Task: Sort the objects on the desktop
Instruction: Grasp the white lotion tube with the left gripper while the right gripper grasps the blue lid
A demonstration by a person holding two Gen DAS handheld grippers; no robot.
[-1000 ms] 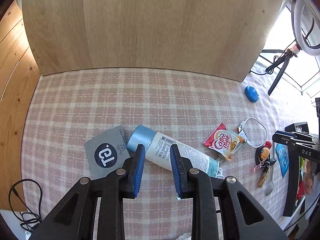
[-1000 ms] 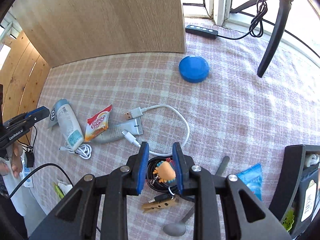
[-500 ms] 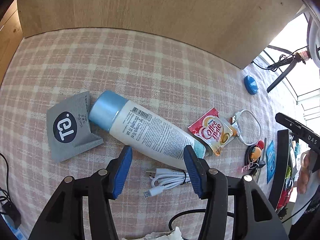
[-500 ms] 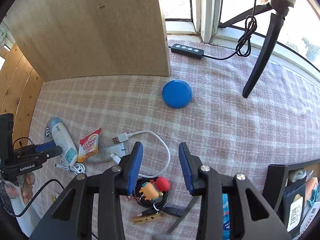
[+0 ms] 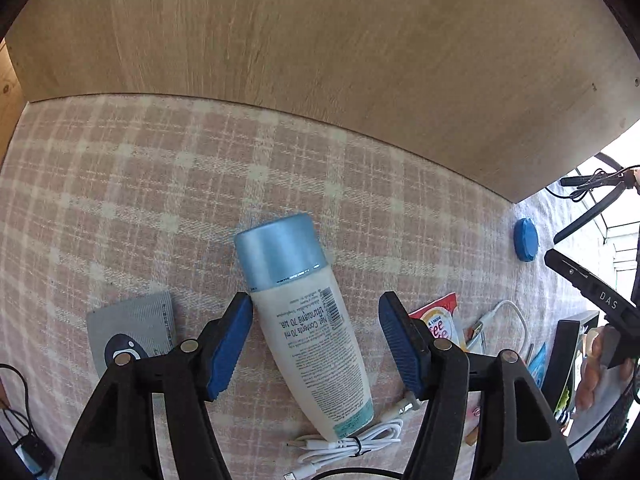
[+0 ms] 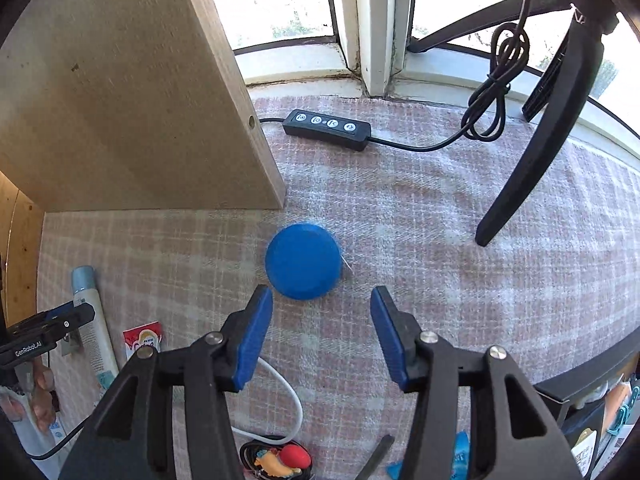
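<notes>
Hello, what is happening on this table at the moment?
A person is sorting small things on a checked tablecloth, holding tongs in each hand. The left tongs have just been opening and now straddle a lying white bottle with a light blue cap, not yet squeezing it. The right tongs have also just been opening and hang over a round blue lid; nothing is between them.

Backdrop: you face a pale wooden board [image 6: 132, 92] standing upright on the checked cloth [image 6: 420, 240].
Window: you see its white frame [image 6: 372, 20] behind the board.
Stand: your black tripod leg [image 6: 532, 148] rests on the cloth, beside an inline remote [image 6: 326, 129].
</notes>
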